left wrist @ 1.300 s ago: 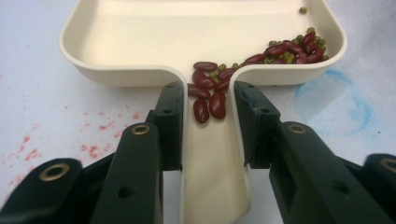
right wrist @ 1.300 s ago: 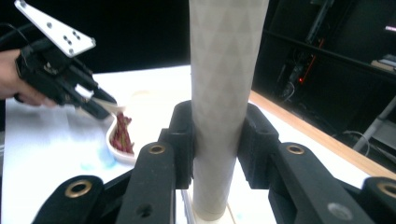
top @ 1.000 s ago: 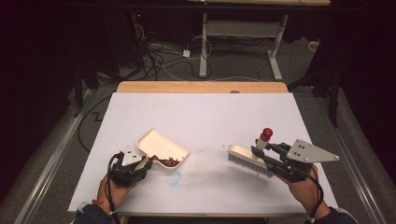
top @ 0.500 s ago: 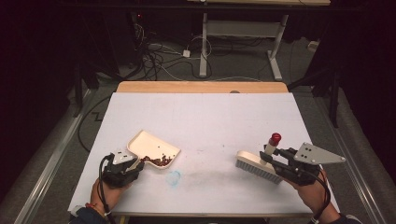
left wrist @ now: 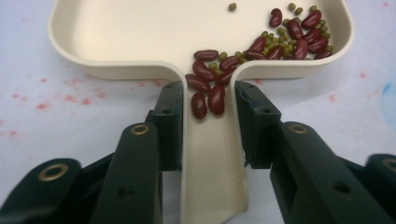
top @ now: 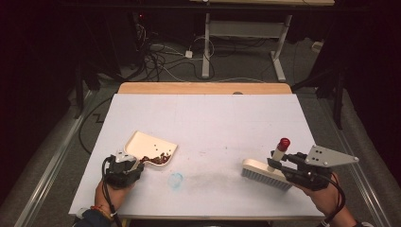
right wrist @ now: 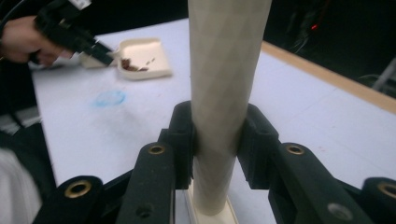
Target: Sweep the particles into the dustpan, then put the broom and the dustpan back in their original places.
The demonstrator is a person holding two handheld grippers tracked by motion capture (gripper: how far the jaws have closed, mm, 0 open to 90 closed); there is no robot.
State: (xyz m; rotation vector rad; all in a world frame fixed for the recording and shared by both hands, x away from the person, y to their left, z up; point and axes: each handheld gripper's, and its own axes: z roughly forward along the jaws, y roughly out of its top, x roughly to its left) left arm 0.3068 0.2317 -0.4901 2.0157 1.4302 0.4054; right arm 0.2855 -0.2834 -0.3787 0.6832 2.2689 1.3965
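On white table (top: pixel 208 118), left tool (left wrist: pixel 208 119) clamping dustpan (left wrist: pixel 140 37) handle, right tool (right wrist: pixel 217 140) gripping brush (top: pixel 265 171) handle.

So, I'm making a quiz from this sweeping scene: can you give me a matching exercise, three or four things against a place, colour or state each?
Things:
1. dustpan
2. brush
3. brush handle tip
4. beans

Descriptions:
a. red
b. lie in the pan and in its handle channel
c. handle clamped by the left gripper
d. handle clamped by the right gripper, bristles down on the table

Pairs: 1-c, 2-d, 3-a, 4-b
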